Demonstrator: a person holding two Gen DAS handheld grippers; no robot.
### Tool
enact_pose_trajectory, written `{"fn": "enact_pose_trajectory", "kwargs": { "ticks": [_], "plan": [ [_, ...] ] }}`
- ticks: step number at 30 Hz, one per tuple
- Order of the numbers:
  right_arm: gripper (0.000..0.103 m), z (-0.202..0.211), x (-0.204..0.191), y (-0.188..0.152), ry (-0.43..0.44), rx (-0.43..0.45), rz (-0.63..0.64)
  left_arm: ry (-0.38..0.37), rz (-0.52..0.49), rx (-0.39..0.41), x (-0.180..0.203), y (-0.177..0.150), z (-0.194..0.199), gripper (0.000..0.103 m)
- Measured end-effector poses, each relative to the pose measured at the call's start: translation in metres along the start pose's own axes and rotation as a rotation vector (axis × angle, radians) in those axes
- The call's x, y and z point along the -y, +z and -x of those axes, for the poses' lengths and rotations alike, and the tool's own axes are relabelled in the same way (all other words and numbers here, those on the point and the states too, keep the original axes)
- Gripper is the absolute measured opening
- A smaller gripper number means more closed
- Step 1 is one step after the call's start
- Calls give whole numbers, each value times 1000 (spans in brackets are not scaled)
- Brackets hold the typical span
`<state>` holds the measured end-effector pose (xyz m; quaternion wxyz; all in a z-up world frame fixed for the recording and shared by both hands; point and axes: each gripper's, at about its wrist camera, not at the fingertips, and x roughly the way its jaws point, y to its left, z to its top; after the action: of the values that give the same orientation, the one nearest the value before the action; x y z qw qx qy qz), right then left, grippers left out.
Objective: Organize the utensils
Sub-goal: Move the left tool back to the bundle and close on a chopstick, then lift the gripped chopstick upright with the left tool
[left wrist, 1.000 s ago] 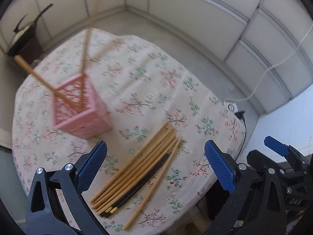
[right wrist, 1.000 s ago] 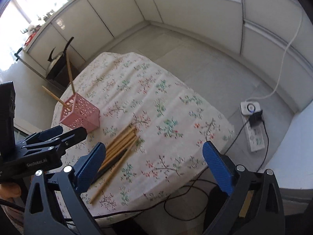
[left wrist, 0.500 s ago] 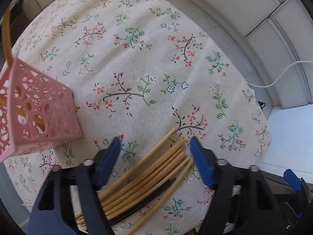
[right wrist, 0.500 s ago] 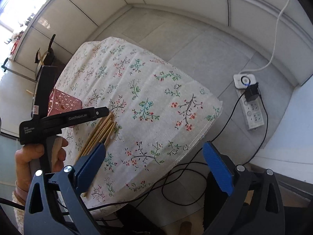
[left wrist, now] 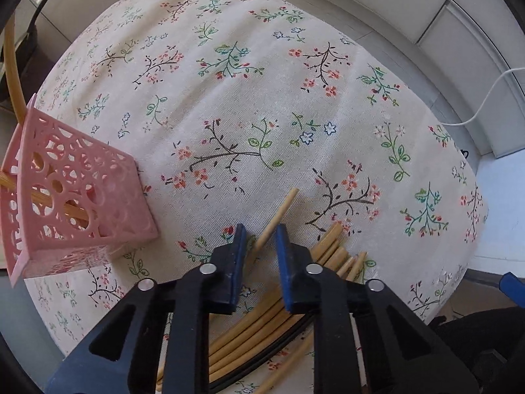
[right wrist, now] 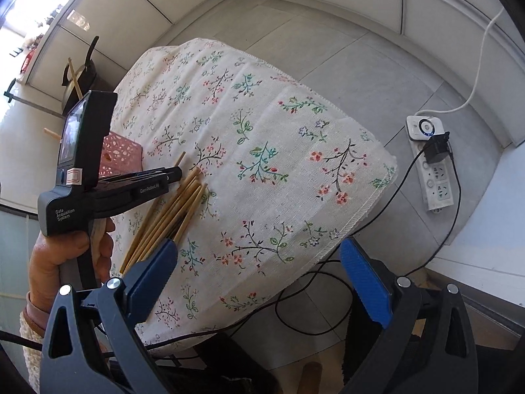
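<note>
A floral tablecloth (left wrist: 262, 105) covers the table. The left claw (left wrist: 259, 239), narrowed, straddles one bamboo chopstick (left wrist: 279, 211) poking ahead; light, stiff, slippery, best pinched mid-shaft. Pink holder (left wrist: 75, 197) sits left; right claw (right wrist: 259, 269) gapes empty.

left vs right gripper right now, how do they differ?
The left gripper has its jaws narrowed around one bamboo chopstick on the tablecloth; the right gripper gapes wide, empty. Left sits low over the chopstick pile; right hangs back off the table edge. Both have blue pads on black frames.
</note>
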<state>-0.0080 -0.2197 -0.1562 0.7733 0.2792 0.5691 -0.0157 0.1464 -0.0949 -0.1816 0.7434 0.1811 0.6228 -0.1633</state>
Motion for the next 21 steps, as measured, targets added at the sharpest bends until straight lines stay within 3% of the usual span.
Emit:
{"fn": "enact_pose_trajectory", "kwargs": {
  "ticks": [9,15,21],
  "plan": [
    [96,-16,-7,-1,-14,-41,-12,36,-8,88,-15,-19,11,13],
    [96,-24,-7,1,4,-64,-57,21,-11,145,-22,-38,38,12],
    [96,-37,-14,8,22,-86,-109,11,-7,246,-21,-69,89,12]
  ]
}}
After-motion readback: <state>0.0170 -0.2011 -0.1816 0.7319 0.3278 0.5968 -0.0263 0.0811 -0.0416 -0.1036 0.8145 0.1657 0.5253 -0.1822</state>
